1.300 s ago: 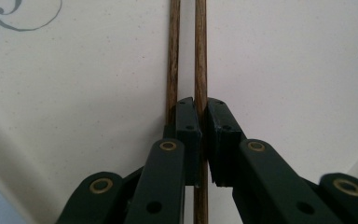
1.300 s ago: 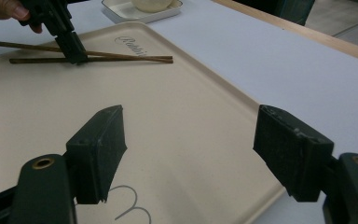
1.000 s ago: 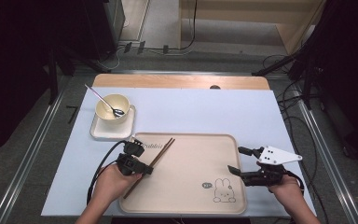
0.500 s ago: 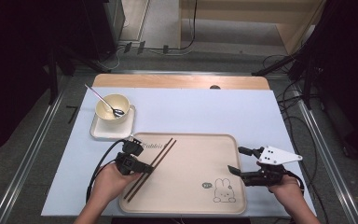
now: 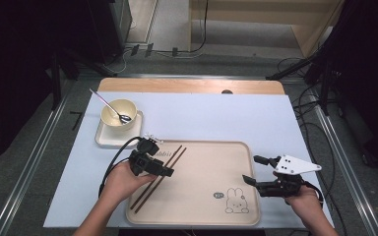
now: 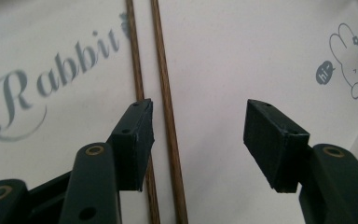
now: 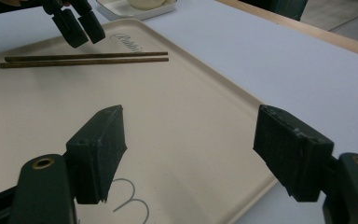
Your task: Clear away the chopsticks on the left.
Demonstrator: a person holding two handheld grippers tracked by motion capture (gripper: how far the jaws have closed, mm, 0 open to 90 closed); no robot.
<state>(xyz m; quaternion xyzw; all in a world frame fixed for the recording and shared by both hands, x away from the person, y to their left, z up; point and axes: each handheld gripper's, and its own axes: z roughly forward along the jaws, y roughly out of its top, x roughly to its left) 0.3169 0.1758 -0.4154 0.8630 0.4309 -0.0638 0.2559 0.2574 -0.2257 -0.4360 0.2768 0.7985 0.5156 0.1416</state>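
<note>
Two brown chopsticks (image 5: 146,195) lie side by side on the left part of a beige tray (image 5: 202,167) that has a rabbit drawing. My left gripper (image 5: 166,171) hovers just over their middle. Its jaws have just been opening and now stand wide apart. In the left gripper view one chopstick (image 6: 165,93) lies on the tray (image 6: 242,46) between the open jaws of the left gripper (image 6: 199,105), and the pads press on nothing. My right gripper (image 5: 251,168) is open and empty over the tray's right edge. The right gripper view has the chopsticks (image 7: 84,58) beyond my right gripper (image 7: 191,114).
A cream bowl (image 5: 119,114) with a metal spoon (image 5: 110,105) stands on a white square plate (image 5: 109,139) beyond the tray's left corner. The tray rests on a pale mat (image 5: 226,118) over a wooden table (image 5: 192,86). Cables run on the floor beyond it.
The left gripper let go of the chopsticks, which now lie flat on the tray. Its jaws went from shut to wide open and it lifted slightly. The right gripper kept still.
</note>
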